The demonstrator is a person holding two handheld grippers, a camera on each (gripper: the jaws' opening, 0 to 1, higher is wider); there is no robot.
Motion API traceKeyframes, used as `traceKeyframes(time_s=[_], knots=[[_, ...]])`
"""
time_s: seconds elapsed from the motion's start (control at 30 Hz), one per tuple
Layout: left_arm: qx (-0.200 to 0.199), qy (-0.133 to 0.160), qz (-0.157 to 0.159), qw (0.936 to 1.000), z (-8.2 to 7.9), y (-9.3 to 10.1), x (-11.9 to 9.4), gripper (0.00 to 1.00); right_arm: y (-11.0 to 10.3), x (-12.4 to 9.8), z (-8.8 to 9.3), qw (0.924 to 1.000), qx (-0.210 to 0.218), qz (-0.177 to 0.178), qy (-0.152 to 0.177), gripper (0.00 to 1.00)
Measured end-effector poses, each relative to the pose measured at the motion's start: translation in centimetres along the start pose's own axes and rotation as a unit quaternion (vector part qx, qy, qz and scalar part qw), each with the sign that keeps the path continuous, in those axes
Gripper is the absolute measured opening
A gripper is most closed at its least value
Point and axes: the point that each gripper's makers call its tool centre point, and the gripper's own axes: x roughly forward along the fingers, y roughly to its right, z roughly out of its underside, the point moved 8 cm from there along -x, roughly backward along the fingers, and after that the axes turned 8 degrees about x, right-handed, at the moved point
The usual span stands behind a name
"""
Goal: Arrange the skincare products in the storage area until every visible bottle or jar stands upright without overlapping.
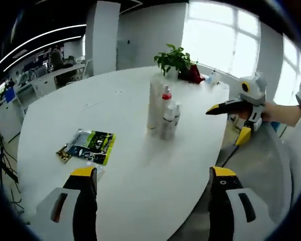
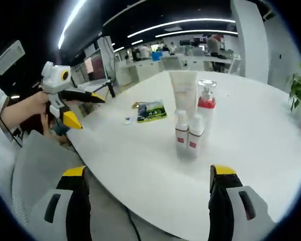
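- On the white round table (image 1: 140, 170), the skincare products stand as one tight cluster: a tall cream tube (image 2: 183, 90), a pump bottle with a red collar (image 2: 205, 103), and two small white bottles (image 2: 188, 133) in front, each with a red label band. All four appear upright; whether they touch one another cannot be told.
- Beside the cluster, well apart, a green printed packet (image 1: 93, 145) lies flat; a small unidentified item (image 2: 127, 120) rests near it.
- Left gripper (image 1: 153, 181): jaws spread wide, holding nothing, positioned off the table edge facing the cluster.
- Right gripper (image 2: 148, 178): jaws likewise spread and empty, facing the cluster from the opposite side. In the left gripper view it (image 1: 226, 106) is seen raised beside the table in a person's hand (image 1: 263, 110).
- Judged state: the requested arrangement looks largely met; any remaining step would be a check or a slight separation of the small bottles.
- Recommended procedure: approach one small bottle low on its body, jaws square to its sides, and close gently.
- Avoid brushing the tall tube; it is narrow-based and probably tips easily.
- Move one item at a time, keeping every product in view.
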Motion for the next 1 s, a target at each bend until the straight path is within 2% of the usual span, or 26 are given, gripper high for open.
traceKeyframes(time_s=[0.13,0.17,0.23,0.37,0.47,0.73,1.0], knots=[[-0.033,0.008,-0.019,0.9992,1.4,0.2,-1.3,0.91,0.0,0.0,0.1,0.9999,-0.013,0.008,-0.006,0.99],[-0.038,0.011,-0.023,0.9989,1.5,0.9,-1.4,0.92,0.0,0.0,0.2,0.9998,-0.014,0.008,-0.007,0.99],[-0.050,0.017,-0.030,0.9982,2.2,1.0,-2.0,0.93,0.0,0.0,0.0,0.9998,-0.019,0.008,-0.004,0.99],[-0.062,0.014,-0.034,0.9974,3.7,1.3,-2.9,0.95,-0.1,-0.1,-0.2,0.9991,-0.038,0.015,0.004,0.99],[-0.079,0.007,-0.043,0.9959,4.6,1.0,-3.6,0.98,-0.4,0.2,-0.1,0.9984,-0.054,0.014,-0.006,0.99],[-0.095,0.005,-0.070,0.9930,6.3,0.9,-5.1,0.99,-0.6,0.3,-0.2,0.9976,-0.065,0.015,-0.016,0.99],[-0.107,0.007,-0.078,0.9911,6.7,0.6,-5.5,0.99,-0.5,0.2,-0.2,0.9976,-0.065,0.017,-0.016,0.99]])
